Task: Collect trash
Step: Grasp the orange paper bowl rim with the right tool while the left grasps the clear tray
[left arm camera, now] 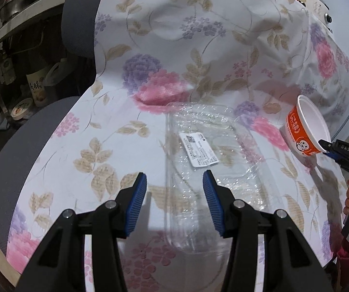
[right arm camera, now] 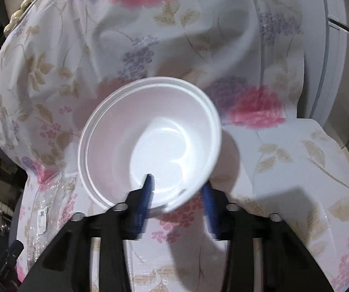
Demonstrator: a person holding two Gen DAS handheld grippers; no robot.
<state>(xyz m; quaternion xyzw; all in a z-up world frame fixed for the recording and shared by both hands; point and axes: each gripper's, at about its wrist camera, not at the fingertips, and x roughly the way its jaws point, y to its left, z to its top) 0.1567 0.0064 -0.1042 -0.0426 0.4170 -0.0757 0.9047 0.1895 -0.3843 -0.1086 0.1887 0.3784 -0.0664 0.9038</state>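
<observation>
A clear plastic clamshell tray (left arm camera: 206, 160) with a white label lies on the floral cloth (left arm camera: 164, 56). My left gripper (left arm camera: 175, 182) is open just above its near end, one finger on each side of its left part. My right gripper (right arm camera: 178, 189) is shut on the rim of an orange-and-white paper bowl (right arm camera: 150, 138), one finger inside and one outside, holding it tilted above the cloth. The bowl (left arm camera: 305, 129) and the right gripper (left arm camera: 326, 146) show at the right of the left wrist view. The tray's edge (right arm camera: 45, 209) shows at lower left in the right wrist view.
The cloth covers a seat with grey padded edges (left arm camera: 2, 160). Shelves with bottles (left arm camera: 37, 82) and pots (left arm camera: 11, 7) stand at the left. A white appliance (left arm camera: 320, 7) sits at the top right. A pale panel (right arm camera: 335, 56) rises at the right.
</observation>
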